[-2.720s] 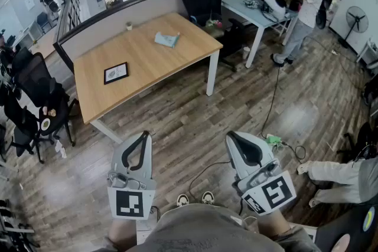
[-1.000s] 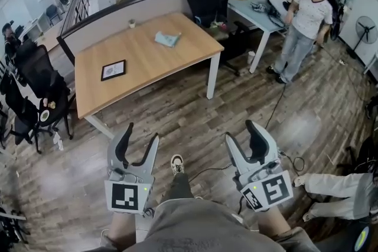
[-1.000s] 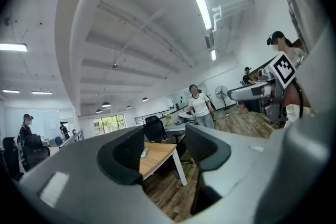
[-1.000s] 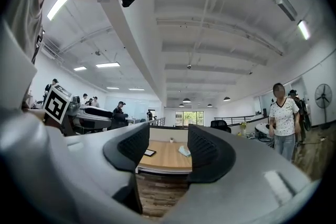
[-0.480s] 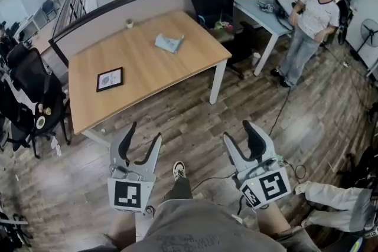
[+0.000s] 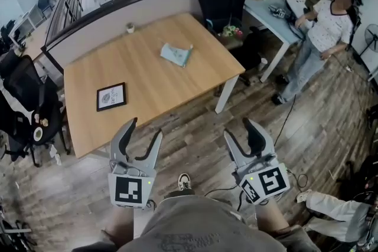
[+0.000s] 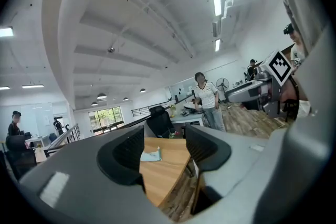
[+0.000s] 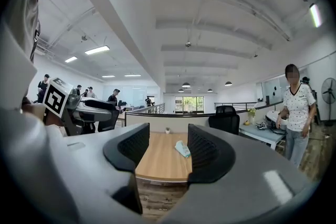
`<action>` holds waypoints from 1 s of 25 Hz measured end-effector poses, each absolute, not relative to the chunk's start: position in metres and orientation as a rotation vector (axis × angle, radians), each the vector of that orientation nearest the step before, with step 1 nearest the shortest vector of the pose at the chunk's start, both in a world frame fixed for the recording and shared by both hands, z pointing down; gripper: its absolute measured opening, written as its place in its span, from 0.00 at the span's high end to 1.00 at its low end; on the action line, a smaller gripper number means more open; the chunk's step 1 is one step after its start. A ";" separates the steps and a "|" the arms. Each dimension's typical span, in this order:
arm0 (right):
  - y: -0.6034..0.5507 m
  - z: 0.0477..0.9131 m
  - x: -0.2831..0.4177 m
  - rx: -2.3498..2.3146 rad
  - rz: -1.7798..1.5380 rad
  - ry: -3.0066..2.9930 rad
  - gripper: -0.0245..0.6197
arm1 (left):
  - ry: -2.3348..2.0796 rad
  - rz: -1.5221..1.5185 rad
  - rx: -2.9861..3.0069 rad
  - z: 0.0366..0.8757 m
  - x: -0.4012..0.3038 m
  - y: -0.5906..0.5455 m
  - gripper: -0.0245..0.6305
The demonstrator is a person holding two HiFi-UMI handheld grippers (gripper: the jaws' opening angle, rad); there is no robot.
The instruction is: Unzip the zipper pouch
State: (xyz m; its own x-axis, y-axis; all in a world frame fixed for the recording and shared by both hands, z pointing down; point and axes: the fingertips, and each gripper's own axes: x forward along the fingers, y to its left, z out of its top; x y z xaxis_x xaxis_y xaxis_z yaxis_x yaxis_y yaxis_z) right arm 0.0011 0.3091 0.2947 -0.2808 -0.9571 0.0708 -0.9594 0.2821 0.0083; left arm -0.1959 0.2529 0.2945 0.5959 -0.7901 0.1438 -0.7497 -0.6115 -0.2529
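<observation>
Right now both your grippers hang over the wood floor (image 6: 195, 118), short of the table (image 6: 147, 82): the left gripper (image 6: 144, 130) has its jaws spread with nothing between them, and the right gripper (image 6: 239, 130) likewise. The pale blue zipper pouch (image 6: 176, 54) lies on the table's far half, well apart from both

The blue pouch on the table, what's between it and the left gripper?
In the head view, only bare table and a bit of floor lie between the pouch and the left gripper.
</observation>
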 end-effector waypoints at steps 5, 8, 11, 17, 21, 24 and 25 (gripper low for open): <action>0.251 0.290 -0.012 1.840 0.029 -2.457 0.63 | 1.276 -0.355 -2.653 0.292 -0.204 0.197 0.59; 0.228 0.294 -0.013 1.829 0.036 -2.453 0.63 | 1.277 -0.363 -2.655 0.295 -0.204 0.175 0.59; 0.205 0.300 -0.006 1.815 0.048 -2.448 0.63 | 1.274 -0.363 -2.656 0.297 -0.196 0.152 0.59; 0.149 0.315 0.013 1.786 0.080 -2.452 0.63 | 1.293 -0.385 -2.657 0.307 -0.178 0.102 0.59; 0.102 0.321 0.032 1.736 0.087 -2.486 0.63 | 1.341 -0.410 -2.630 0.310 -0.161 0.061 0.59; 0.063 0.328 0.046 1.685 0.098 -2.510 0.63 | 1.389 -0.428 -2.607 0.315 -0.148 0.027 0.59; 0.049 0.330 0.051 1.664 0.101 -2.518 0.63 | 1.403 -0.436 -2.599 0.316 -0.144 0.016 0.59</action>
